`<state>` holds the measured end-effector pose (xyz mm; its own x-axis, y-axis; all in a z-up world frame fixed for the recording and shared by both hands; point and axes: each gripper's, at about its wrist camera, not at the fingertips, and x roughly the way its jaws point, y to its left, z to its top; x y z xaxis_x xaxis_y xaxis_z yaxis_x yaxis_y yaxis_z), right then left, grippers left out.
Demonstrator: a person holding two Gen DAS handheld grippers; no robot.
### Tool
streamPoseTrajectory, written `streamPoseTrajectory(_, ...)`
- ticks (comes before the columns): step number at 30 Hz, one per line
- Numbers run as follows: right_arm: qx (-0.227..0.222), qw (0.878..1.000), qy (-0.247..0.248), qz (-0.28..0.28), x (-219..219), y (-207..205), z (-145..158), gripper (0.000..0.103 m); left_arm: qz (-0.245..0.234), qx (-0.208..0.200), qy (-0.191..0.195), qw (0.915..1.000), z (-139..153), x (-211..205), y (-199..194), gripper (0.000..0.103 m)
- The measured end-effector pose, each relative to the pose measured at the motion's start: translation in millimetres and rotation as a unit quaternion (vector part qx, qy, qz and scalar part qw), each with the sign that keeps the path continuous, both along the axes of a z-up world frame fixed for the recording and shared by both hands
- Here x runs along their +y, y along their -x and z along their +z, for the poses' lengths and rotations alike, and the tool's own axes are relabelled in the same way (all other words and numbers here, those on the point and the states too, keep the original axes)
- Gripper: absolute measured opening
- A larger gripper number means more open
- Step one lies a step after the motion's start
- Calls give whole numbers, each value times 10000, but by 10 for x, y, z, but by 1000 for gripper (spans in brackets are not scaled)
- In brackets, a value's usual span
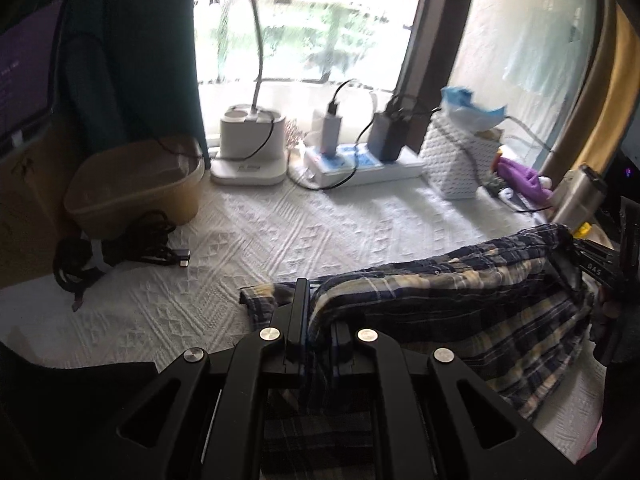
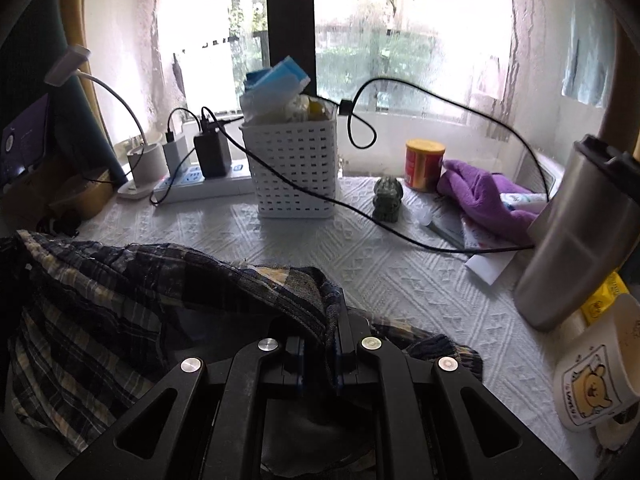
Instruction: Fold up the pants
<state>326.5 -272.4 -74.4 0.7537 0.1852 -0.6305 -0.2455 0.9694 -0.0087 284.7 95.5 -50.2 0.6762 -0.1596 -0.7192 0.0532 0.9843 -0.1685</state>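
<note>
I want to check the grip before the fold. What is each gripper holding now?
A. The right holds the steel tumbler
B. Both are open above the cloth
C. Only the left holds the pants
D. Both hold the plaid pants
D: the left gripper and the right gripper are each shut on the plaid pants.

The left gripper [image 1: 318, 308] and right gripper [image 2: 320, 320] look alike: matte black linkage arms with triangular cut-outs and four round silver screw heads each. Seen from the left wrist, the right one bears white lettering, perhaps "DAS", though it is blurred.
</note>
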Motion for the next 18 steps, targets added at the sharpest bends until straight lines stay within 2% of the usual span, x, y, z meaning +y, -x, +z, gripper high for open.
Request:
streamPoseTrajectory(3, 143, 9999, 45, -25, 47, -109, -87, 10, 55, 237, 32, 9997, -120, 50, -103, 10)
streamPoseTrajectory(4, 167, 9998, 82, -37, 65, -135, -107, 10, 117, 274, 20, 9996, -151, 70, -124, 20)
streamPoseTrajectory(5, 197, 9997, 119, -52, 74, -158, -124, 10, 194, 271, -16, 9994, -166, 85, -125, 34)
streamPoseTrajectory(8, 297, 9994, 182, -75, 77, -220, -163, 11, 410, 157, -3, 9990, -167, 199, -84, 56)
streamPoseTrajectory(12, 342, 9992, 196, -79, 75, -240, -158, 15, 755, 130, 70, 9970, -169, 357, -24, 59)
streamPoseTrajectory(13, 284, 9993, 211, -101, 80, -229, -129, 22, 806, 137, 55, 9966, -170, 384, -10, 59)
streamPoseTrajectory(15, 186, 9995, 223, -147, 80, -215, -62, 46, 909, 124, 83, 9957, -157, 453, 20, 59)
streamPoseTrajectory(16, 126, 9996, 202, -164, 71, -194, -15, 69, 980, 122, 140, 9950, -144, 498, 53, 59)
streamPoseTrajectory(17, 95, 9996, 191, -166, 69, -182, 13, 85, 1012, 129, 183, 9946, -142, 521, 62, 59)
streamPoseTrajectory(18, 25, 9996, 200, -197, 60, -154, 60, 88, 1033, 145, 224, 9943, -139, 531, 78, 59)
